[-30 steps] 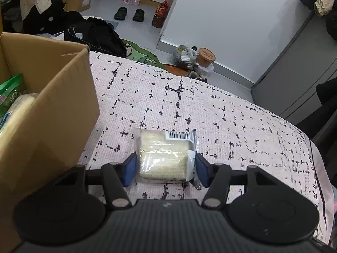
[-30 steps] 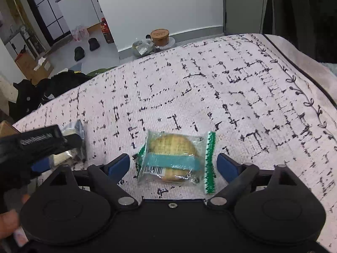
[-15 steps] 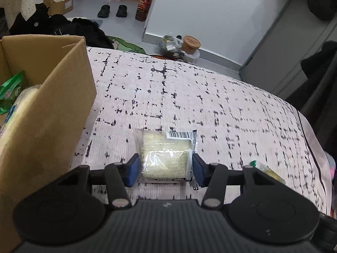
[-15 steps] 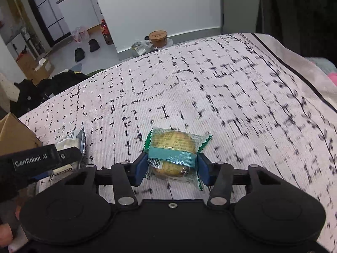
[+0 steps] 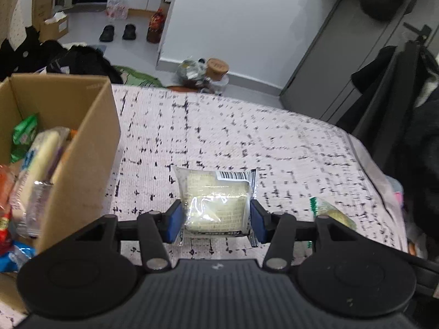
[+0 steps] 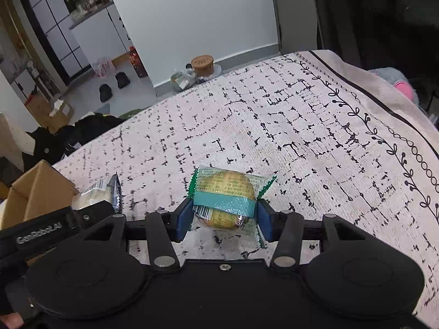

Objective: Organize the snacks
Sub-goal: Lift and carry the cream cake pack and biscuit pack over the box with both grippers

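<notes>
"What did your left tool [image 5: 216,220] hold?"
"It pinched the clear-wrapped cracker pack [image 5: 214,201], beside the cardboard box [image 5: 90,148]."
"Your right tool [image 6: 223,223]?"
"Clamped on the green-banded biscuit packet [image 6: 225,201] above the bedspread [image 6: 315,137]."

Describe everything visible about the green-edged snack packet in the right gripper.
The snack packet is a clear plastic wrapper with green zigzag end seals, a teal band across its middle and a barcode near the left pad. Inside sits a round, golden-yellow cake. It lies roughly level, ends pointing left and right, pinched between the blue pads of the right gripper, which is shut on it. It looks lifted just above the blanket.
</notes>
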Available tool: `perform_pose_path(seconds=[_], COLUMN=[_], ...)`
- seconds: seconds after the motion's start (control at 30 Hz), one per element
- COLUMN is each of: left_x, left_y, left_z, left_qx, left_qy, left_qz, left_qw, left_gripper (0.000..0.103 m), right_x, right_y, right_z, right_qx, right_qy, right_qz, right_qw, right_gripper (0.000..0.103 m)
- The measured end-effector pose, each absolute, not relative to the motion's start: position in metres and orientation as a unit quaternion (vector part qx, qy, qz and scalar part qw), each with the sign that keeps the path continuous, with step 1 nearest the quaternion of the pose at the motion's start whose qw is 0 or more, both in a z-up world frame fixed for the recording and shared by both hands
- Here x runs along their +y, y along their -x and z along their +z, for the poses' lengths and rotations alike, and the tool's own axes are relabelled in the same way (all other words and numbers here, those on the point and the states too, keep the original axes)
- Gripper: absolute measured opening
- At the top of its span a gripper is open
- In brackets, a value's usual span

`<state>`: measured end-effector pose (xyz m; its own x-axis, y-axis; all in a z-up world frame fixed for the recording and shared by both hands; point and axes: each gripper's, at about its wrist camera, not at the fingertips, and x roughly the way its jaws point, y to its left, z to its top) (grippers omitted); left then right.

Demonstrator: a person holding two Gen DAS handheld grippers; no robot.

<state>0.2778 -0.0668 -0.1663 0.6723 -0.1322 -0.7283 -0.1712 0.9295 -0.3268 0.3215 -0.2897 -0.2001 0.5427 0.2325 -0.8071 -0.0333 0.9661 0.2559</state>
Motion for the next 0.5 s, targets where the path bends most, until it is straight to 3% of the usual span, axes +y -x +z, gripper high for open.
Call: perform_pose_path(seconds=[0.5], left_x=[-0.032], left_y=[-0.234], left_z=[-0.115], left_qx=[0.347], left_qy=[0.176], left_qz=[-0.006], left_qw=[0.921], left_gripper=[0.050], right_x=[-0.252], right_y=[-0.301], right_z=[-0.154], right_qx=[0.431], right_qy=[-0.105], right_qz=[0.134], right_qw=[0.886], right_gripper=[0.049])
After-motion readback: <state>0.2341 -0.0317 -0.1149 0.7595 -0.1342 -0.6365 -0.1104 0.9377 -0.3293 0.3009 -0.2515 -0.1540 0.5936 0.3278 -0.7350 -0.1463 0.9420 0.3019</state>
